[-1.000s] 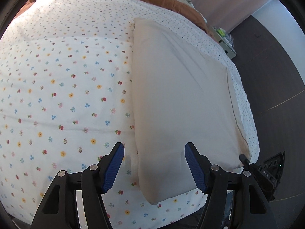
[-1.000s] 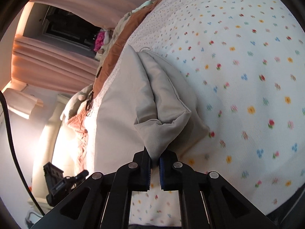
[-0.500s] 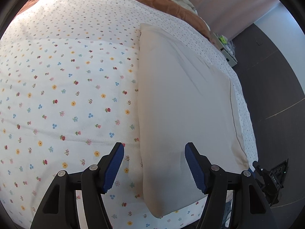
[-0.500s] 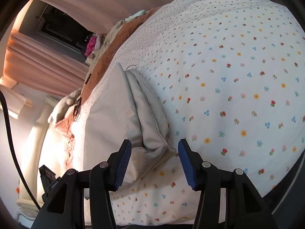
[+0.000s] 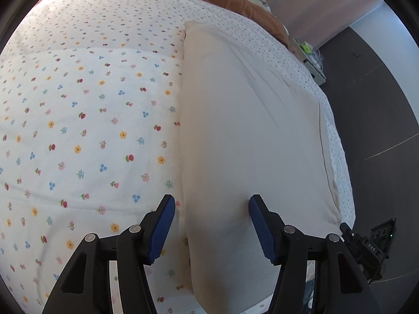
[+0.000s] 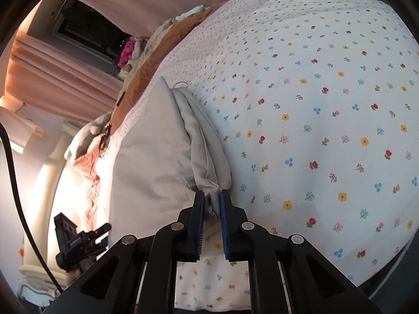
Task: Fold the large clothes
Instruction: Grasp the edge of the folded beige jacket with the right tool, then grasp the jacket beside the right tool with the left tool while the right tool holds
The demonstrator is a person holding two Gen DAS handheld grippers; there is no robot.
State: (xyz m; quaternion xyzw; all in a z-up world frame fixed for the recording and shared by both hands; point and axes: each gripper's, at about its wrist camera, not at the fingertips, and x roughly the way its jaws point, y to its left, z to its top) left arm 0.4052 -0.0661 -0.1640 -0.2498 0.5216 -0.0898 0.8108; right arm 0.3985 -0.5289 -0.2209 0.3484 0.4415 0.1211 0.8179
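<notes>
1. The left hand-held gripper (image 5: 210, 222) is hovering released, its blue-padded jaws standing wide apart and straddling the near end of the folded cream fabric garment (image 5: 248, 136). No pad is visibly pinching the cloth.
2. The right hand-held gripper (image 6: 211, 204) is clenching a bunched corner of the same garment (image 6: 162, 157), with several stacked layers gathering between its jaws.
3. The garment is lying on the white flower-printed bedspread (image 5: 78, 120), extending straight ahead of the left hand-held gripper as a long, narrow stack. In the right wrist view it is lying ahead and to the left of the jaws.
4. Progress, as a judgement: the lengthwise fold is appearing complete, since the layered edges (image 6: 201, 136) are showing stacked at the right-hand side of the pile. The garment is still long, so at least one crosswise fold is probably remaining.
5. The left hand-held gripper is likely needing to close on the near corner before the pair can carry that end over.
6. Risk: the stacked layers may slide apart if only one corner is lifted.
</notes>
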